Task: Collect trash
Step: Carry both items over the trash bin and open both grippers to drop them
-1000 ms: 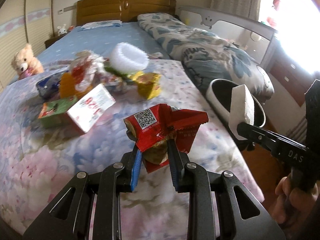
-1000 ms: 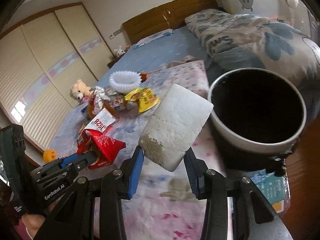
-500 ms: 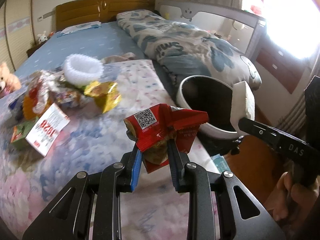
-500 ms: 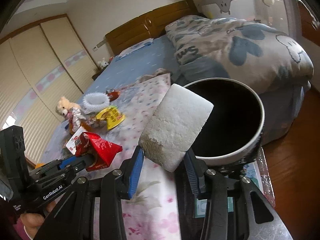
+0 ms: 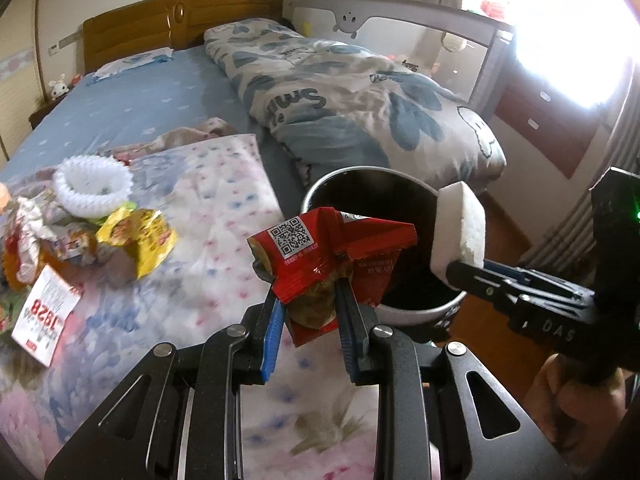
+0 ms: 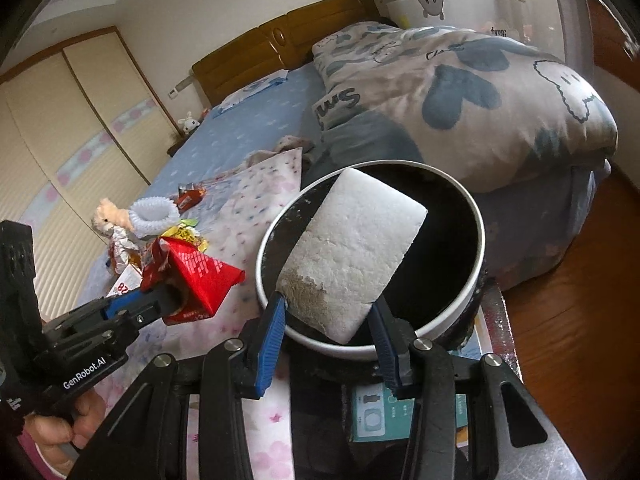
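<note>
My left gripper (image 5: 308, 300) is shut on a red snack wrapper (image 5: 332, 248) with a QR code, held just left of the bin's rim. My right gripper (image 6: 328, 312) is shut on a white foam block (image 6: 356, 256) and holds it over the open mouth of the round white-rimmed trash bin (image 6: 478, 236). The bin (image 5: 416, 312) stands beside the bed. In the right wrist view the left gripper (image 6: 160, 300) with the wrapper (image 6: 196, 276) sits left of the bin. In the left wrist view the foam block (image 5: 460, 232) is at the bin's right rim.
Several pieces of trash lie on the floral blanket (image 5: 224, 208): a yellow wrapper (image 5: 136, 240), a white foam net ring (image 5: 92, 184), a white carton marked 1828 (image 5: 44, 320). A rolled duvet (image 5: 352, 104) lies behind the bin. A teal box (image 6: 372, 420) lies below the bin.
Both grippers have moved right toward the bin with their loads. The foam block now hangs over the bin mouth, and the red wrapper has reached its left rim.
</note>
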Tool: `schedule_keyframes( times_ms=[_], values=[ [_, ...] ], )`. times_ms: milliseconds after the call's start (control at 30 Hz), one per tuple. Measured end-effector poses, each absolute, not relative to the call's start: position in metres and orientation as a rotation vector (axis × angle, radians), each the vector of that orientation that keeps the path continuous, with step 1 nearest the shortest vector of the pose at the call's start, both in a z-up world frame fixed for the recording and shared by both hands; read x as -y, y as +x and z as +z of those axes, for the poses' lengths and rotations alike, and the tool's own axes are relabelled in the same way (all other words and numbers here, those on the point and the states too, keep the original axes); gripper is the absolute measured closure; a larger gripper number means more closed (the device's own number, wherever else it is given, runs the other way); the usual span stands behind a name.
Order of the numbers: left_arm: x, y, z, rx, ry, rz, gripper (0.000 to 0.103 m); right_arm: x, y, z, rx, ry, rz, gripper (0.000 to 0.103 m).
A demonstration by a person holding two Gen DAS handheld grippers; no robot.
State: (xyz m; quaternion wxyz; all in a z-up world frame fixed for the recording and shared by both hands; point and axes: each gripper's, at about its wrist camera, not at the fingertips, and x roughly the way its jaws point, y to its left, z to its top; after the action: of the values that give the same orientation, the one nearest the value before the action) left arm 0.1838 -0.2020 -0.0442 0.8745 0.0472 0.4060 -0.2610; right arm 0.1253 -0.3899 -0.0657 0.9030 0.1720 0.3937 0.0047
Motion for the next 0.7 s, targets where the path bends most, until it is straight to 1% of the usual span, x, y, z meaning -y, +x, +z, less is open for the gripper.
schedule_keyframes(
  times_ms=[500, 600, 700],
  values=[
    [0.243, 0.208, -0.054, -0.892, 0.116, -0.582, 0.079, 0.418, 0.144, -0.072, -0.855, 0.350, -0.006, 0.057],
    [0.249, 0.212, -0.056, -0.903, 0.121, -0.588, 0.078, 0.420, 0.147, -0.073, -0.862, 0.344, -0.006, 0.055],
    [0.252, 0.215, -0.059, -0.912, 0.128, -0.584, 0.064, 0.423, 0.149, -0.072, -0.870, 0.331, -0.018, 0.051]
  ],
)
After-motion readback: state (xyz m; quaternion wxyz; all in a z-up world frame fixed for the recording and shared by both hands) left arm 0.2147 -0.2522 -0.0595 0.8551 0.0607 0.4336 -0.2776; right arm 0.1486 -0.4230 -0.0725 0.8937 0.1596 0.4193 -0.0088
